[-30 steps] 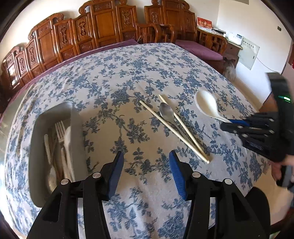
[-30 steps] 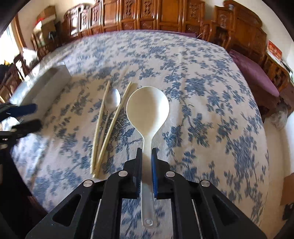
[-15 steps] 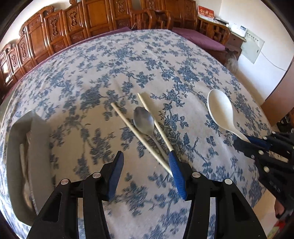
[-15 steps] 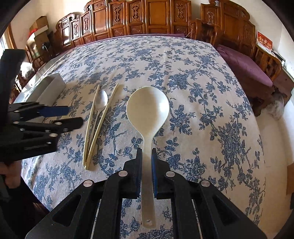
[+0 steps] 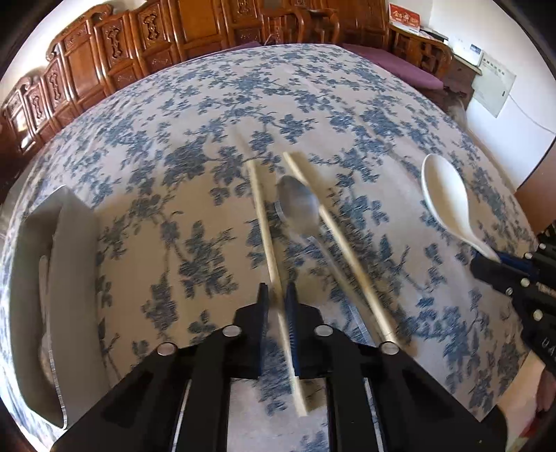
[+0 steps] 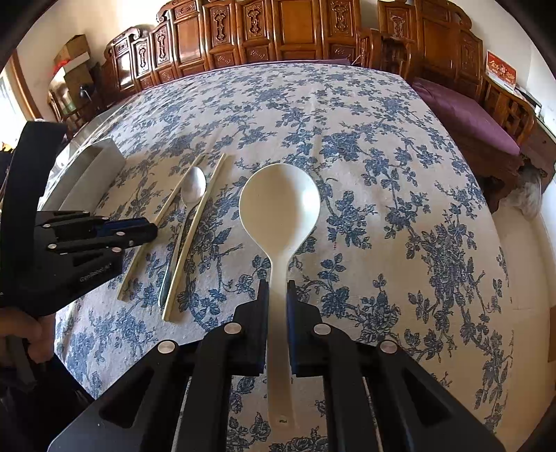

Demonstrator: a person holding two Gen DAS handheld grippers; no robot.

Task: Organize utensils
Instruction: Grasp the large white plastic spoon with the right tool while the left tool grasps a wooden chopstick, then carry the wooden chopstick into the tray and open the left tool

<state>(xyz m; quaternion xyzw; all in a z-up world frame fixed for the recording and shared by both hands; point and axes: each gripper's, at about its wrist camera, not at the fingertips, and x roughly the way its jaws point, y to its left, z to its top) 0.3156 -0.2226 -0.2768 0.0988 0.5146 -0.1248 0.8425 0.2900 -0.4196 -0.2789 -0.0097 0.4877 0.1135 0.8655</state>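
My left gripper [image 5: 276, 290] points down at the flowered tablecloth, its jaws closing with the pads pressed on the near part of the left wooden chopstick [image 5: 259, 208]. The second chopstick [image 5: 328, 226] and a metal spoon [image 5: 299, 205] lie just to its right. My right gripper [image 6: 278, 285] is shut on the handle of a large white plastic spoon [image 6: 279, 205], bowl forward, held above the cloth. In the right wrist view the left gripper [image 6: 149, 231] sits on the left chopstick [image 6: 177, 198], beside the metal spoon [image 6: 193, 184].
A grey utensil tray [image 5: 69, 243] holding several pieces of cutlery stands at the table's left edge. Carved wooden chairs [image 6: 299, 31] ring the far side. A purple cushioned bench [image 6: 469, 118] is at the right. A hand [image 6: 31, 333] holds the left gripper.
My left gripper moved right and down from near the tray to the chopsticks, and its jaws went from wide open to closed on the left chopstick. The right gripper kept hold of the white spoon.
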